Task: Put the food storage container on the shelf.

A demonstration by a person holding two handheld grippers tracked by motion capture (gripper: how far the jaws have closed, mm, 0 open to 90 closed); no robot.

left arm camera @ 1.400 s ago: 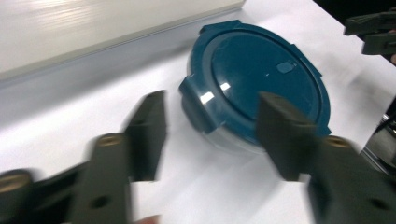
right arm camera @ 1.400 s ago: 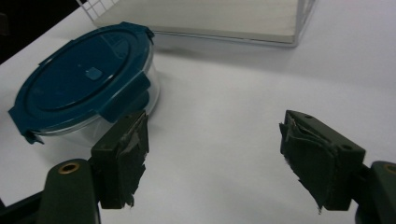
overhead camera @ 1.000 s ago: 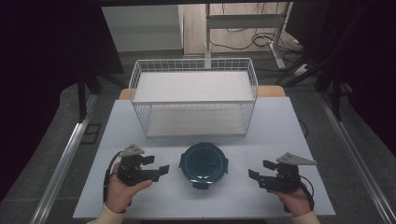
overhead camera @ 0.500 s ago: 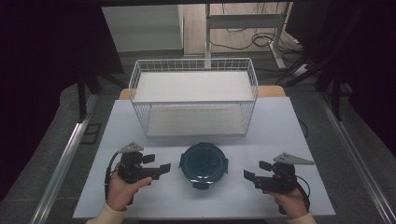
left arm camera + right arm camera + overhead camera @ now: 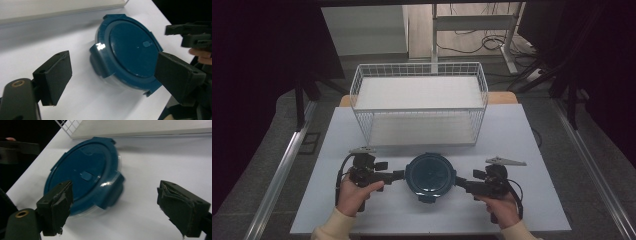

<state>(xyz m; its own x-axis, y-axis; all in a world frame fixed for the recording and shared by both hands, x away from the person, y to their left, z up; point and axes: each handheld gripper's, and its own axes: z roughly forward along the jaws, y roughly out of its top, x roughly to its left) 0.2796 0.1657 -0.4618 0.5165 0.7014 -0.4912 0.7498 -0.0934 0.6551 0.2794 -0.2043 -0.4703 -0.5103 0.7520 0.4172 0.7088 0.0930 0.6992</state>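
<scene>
A round clear container with a dark blue clip-on lid [image 5: 430,175] sits on the white table near its front edge. My left gripper [image 5: 398,175] points at the container's left rim, and my right gripper [image 5: 460,184] points at its right rim. Both are open, and their jaws have just been opening. In the left gripper view the lid [image 5: 127,52] and one side latch lie just ahead of the wide gap of my left gripper [image 5: 115,75], untouched. In the right gripper view the lid [image 5: 82,172] stands ahead of my right gripper [image 5: 120,207], with a latch facing the gap.
A white wire basket [image 5: 419,102] with a pale floor stands behind the container at the table's far side. The white tabletop [image 5: 532,140] has bare room left and right. Dark floor and metal rails flank the table.
Both hands have slid inward toward the container, the left one rightward and the right one leftward. Both pairs of jaws stand wider than before. The container has not moved.
</scene>
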